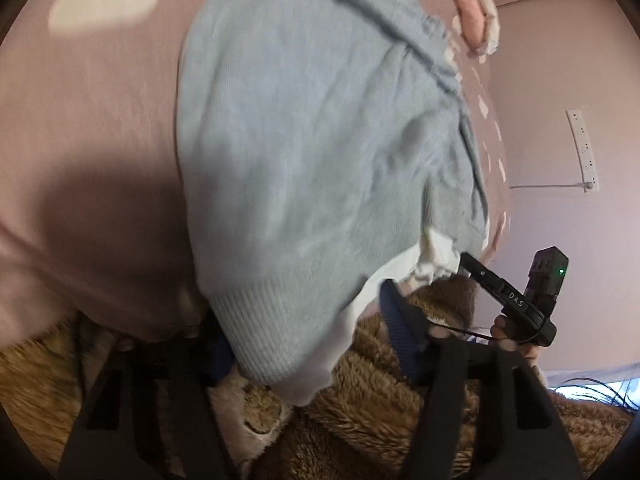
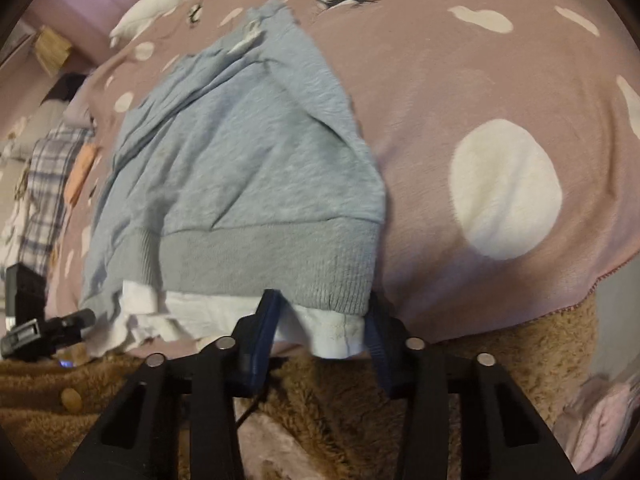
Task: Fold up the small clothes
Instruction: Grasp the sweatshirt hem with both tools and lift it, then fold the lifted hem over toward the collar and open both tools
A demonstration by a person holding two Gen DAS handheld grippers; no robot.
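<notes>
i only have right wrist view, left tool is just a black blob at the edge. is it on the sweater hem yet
observer: The left wrist view shows the left tool with its jaws apart and the ribbed hem of the blue sweater lying between them, not clamped.
operator: anything near the far end of the sweater
observer: Yes, a pink and white bundle sits on the bedspread there, apart from the sweater.
</notes>
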